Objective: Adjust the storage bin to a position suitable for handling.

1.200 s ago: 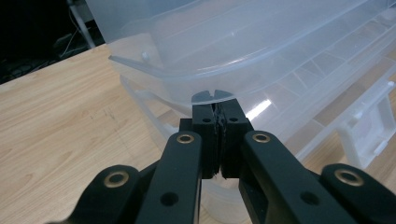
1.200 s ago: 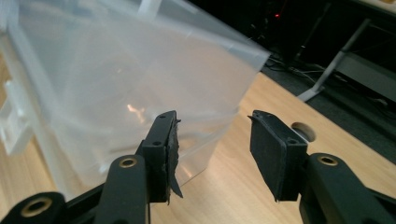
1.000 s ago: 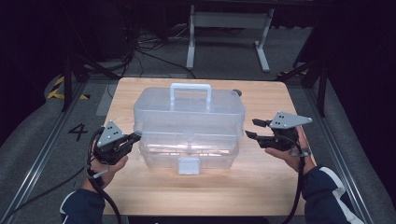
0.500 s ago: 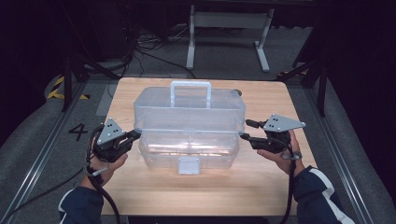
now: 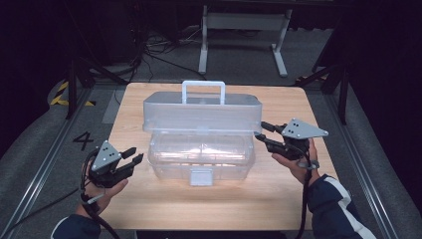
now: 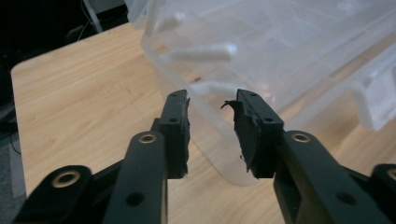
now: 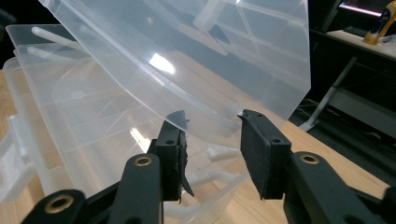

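Note:
A clear plastic box stands mid-table, its base low and its lid tilted up at the front, white handle on top. A white latch hangs at the base's front. My right gripper is at the lid's right front corner. In the right gripper view its jaws stand open, with the lid's corner edge resting in the gap above the base. My left gripper is open, a short way left of the base, touching nothing. Its own view faces the base's rounded corner.
The wooden table has bare room in front of the box and at both sides. A white metal stand and cables lie on the dark floor beyond the far edge. A floor rail runs along the left.
The lid has swung up from shut, with my right gripper rising at its right corner. My left gripper has drawn back a little from the box, toward the person.

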Demonstrator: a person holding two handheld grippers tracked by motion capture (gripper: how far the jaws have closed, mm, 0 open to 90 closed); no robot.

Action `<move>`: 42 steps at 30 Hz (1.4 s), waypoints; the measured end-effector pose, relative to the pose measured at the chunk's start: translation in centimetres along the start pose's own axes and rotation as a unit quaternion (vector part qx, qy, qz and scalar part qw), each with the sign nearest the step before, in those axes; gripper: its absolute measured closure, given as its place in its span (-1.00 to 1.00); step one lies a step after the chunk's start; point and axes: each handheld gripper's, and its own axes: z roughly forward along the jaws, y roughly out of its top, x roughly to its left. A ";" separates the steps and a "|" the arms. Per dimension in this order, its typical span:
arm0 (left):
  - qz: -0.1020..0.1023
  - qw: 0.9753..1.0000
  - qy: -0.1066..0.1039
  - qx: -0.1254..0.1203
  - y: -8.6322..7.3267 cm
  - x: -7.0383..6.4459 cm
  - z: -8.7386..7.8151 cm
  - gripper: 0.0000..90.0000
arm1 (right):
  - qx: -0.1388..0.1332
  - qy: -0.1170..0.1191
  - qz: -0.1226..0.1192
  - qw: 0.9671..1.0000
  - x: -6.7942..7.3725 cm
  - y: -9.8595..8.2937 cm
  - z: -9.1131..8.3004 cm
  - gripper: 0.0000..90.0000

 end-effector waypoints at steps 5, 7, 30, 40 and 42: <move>0.005 1.000 -0.003 0.027 -2.0 -0.2 0.2 0.29 | -0.015 -0.006 0.009 1.000 -0.2 0.2 0.2 0.41; 0.010 0.999 -0.004 0.042 -2.8 -0.4 0.6 0.25 | -0.019 -0.012 0.007 1.000 -0.3 0.3 0.2 0.42; 0.020 0.991 -0.062 0.118 -6.8 -1.5 4.0 0.17 | -0.049 -0.130 0.011 0.990 -0.1 1.9 2.3 0.59; 0.012 0.989 -0.074 0.127 -7.6 -1.2 4.7 0.13 | -0.057 -0.170 0.038 0.983 -0.6 2.9 3.6 0.72; 0.013 0.989 -0.081 0.124 -7.7 -1.0 4.7 0.12 | -0.059 -0.167 0.043 0.983 -0.7 2.9 3.7 0.72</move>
